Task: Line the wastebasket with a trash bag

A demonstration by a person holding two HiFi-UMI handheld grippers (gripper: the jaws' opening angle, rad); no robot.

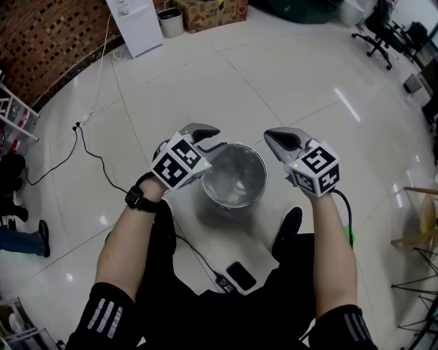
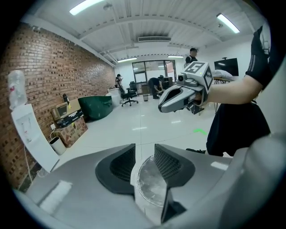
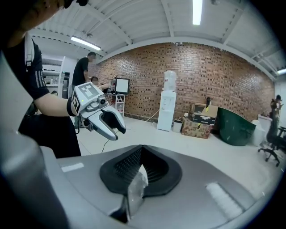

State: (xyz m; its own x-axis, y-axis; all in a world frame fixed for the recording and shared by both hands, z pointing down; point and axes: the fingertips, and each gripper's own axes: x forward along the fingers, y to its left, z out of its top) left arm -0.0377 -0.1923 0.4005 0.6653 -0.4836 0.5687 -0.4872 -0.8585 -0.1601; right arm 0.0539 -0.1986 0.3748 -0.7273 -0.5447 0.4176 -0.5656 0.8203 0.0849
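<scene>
A round metal wastebasket stands on the floor between my knees, with clear trash bag film lying inside it. My left gripper hovers over the basket's left rim. Its jaws stand apart and their pads press on nothing. Through their gap in the left gripper view I see the round clear bag opening below. My right gripper is at the right rim, shut on a fold of the trash bag that hangs under its jaws. Each gripper view shows the other gripper: the right gripper and the left gripper.
A phone lies on a white mat at my feet, beside my shoe. A black cable runs over the floor at left. A water dispenser, a small bin and a cardboard box stand by the brick wall.
</scene>
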